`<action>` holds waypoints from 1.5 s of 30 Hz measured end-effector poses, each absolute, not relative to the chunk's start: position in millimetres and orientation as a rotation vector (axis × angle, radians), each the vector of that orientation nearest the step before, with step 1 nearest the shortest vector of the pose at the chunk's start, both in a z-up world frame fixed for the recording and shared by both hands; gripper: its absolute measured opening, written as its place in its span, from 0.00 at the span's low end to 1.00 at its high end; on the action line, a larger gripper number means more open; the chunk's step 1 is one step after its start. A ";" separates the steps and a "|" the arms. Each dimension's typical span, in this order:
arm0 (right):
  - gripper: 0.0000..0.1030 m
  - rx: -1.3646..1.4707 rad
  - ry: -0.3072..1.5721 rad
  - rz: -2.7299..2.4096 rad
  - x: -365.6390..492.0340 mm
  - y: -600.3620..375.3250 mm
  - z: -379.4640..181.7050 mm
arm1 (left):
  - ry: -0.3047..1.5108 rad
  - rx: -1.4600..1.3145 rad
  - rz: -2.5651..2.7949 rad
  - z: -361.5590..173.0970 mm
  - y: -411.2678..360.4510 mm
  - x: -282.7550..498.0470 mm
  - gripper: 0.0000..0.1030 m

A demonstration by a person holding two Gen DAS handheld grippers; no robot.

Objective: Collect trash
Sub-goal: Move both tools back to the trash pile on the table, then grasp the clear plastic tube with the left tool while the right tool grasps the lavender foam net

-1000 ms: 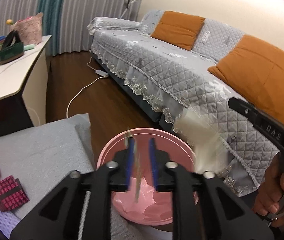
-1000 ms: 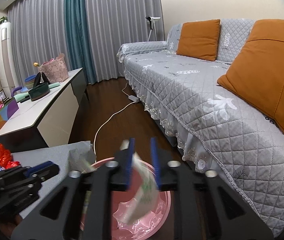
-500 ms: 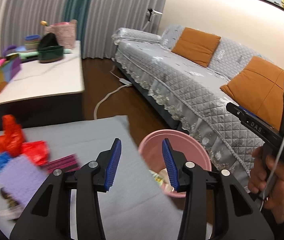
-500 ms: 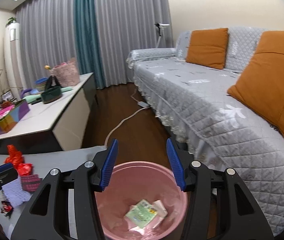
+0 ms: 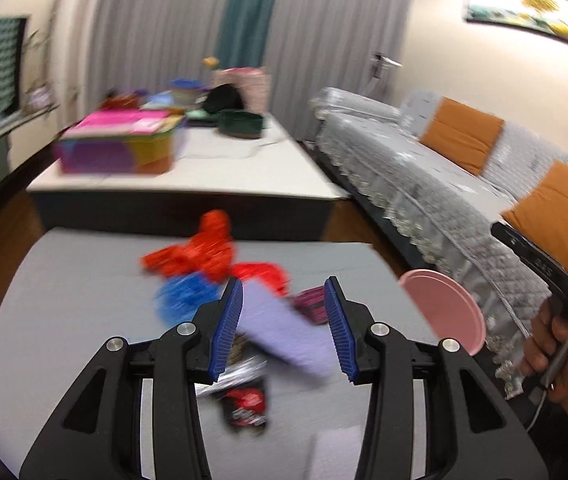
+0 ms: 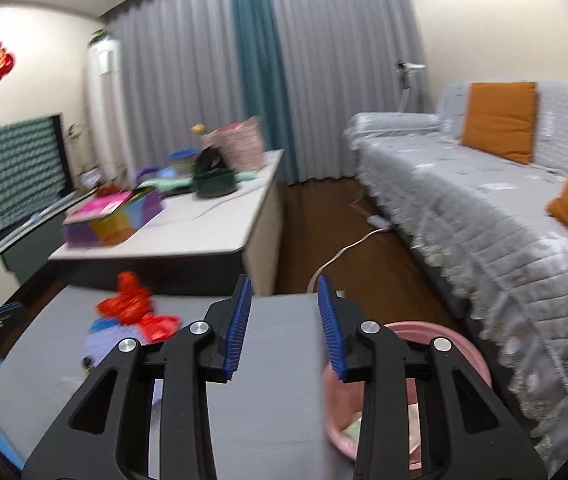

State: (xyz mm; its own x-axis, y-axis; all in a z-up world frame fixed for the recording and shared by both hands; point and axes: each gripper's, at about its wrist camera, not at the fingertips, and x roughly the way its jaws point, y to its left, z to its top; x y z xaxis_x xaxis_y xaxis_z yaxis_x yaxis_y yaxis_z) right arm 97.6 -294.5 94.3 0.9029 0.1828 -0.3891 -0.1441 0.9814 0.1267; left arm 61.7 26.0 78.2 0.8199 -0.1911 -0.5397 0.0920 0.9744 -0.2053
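- Above the grey surface (image 5: 84, 320), the left tool (image 5: 282, 320) hangs released, empty, over a lilac wrapper (image 5: 284, 332).
- Right tool (image 6: 284, 328): parted, its jaws just narrowing on nothing.
- Red wrappers (image 5: 200, 256) lie beyond; pink bin (image 6: 464, 344) at the surface's right edge.

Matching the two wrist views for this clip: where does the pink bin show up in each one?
Left wrist view: the pink bin sits right of centre, past the grey table's right edge, only its rim and inner wall showing.
Right wrist view: it sits at the lower right, partly behind the right gripper, with some trash inside.
Shared landmark: the red wrappers on the table.
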 end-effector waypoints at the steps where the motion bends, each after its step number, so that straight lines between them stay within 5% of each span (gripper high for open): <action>1: 0.34 0.083 0.417 0.190 97.8 -284.4 91.6 | 0.599 -0.190 -0.127 70.9 35.0 58.4 0.41; 12: 0.35 -0.040 0.512 0.410 103.4 -181.0 46.5 | 0.640 -0.154 -0.098 0.0 81.9 44.7 0.40; 23: 0.53 -0.172 0.604 0.508 114.7 -121.4 5.3 | 0.707 -0.181 -0.154 -33.6 92.0 59.6 0.40; 32: 0.54 -0.254 0.672 0.533 121.8 -102.8 -16.0 | 0.763 -0.182 -0.200 -49.2 78.8 72.4 0.34; 36: 0.46 -0.272 0.693 0.544 120.4 -101.9 -19.4 | 0.773 -0.179 -0.220 -49.7 77.9 72.5 0.06; 41: 0.01 -0.273 0.729 0.563 121.3 -103.1 -21.4 | 0.751 -0.148 -0.233 -40.3 71.5 67.6 0.02; 45: 0.00 -0.258 0.705 0.557 118.2 -108.8 -11.2 | 0.717 -0.137 -0.226 -27.2 70.6 61.6 0.01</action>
